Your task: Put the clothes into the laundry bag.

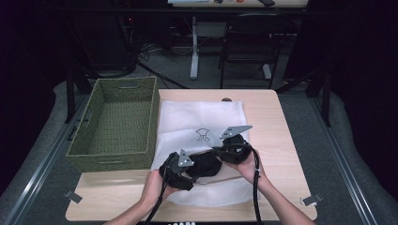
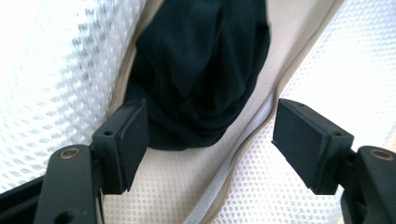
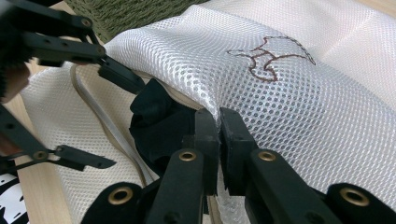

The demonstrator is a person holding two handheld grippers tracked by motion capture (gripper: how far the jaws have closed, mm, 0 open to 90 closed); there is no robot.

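Dark garment goes into a white mesh laundry bag on the tabletop.

High view: the mesh bag point(image 1: 202, 123) lies beside a green woven basket point(image 1: 117, 123), the black cloth point(image 1: 204, 165) at its near mouth between both claws. Left gripper view: the left claw point(image 2: 210, 140) stands open, empty, the cloth just ahead. Right gripper view: the right claw point(image 3: 218, 140) is pinched shut on the bag's upper rim. Both cloth and bag look soft and light; the rim hem seems the best hold.
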